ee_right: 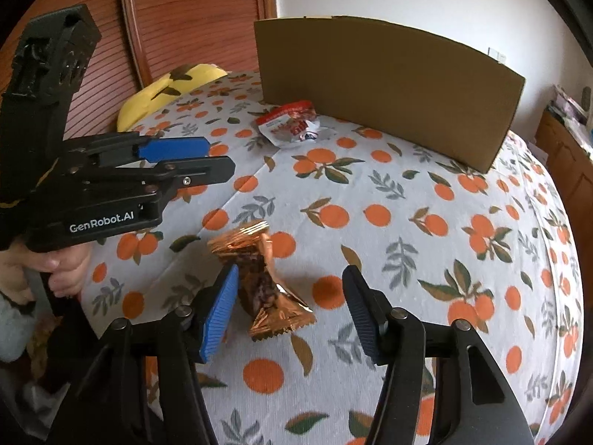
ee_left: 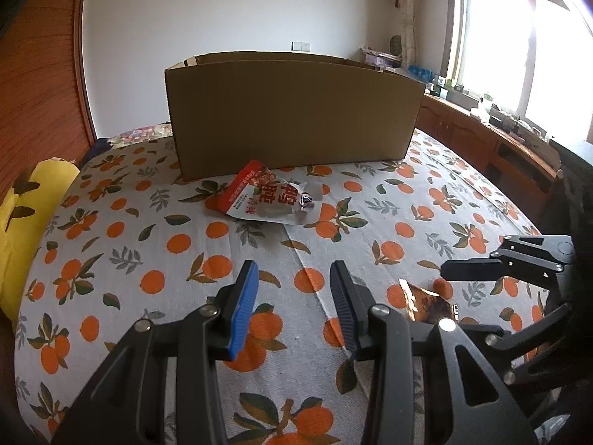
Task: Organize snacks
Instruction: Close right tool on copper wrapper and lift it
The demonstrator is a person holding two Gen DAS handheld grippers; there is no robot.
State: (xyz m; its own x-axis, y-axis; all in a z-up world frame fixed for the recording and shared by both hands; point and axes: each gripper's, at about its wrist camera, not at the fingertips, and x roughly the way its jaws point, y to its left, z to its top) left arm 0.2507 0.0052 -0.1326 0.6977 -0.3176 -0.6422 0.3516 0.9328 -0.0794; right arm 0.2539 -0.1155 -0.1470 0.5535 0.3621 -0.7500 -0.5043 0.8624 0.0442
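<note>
The right gripper is hovering low over the bed with its jaws standing wide, and a copper foil snack packet is lying on the cloth between them, just beside the blue left pad, with no pad pressing on it. The left gripper is hanging to the left of it, jaws narrowly parted with nothing between them, gripped from below by a person's hand. Further off, a red-and-white snack bag is resting crumpled on the orange-patterned bedspread, just in front of the near wall of a cardboard box. At the far left edge, a yellow pillow is lying against a wooden panel.
</note>
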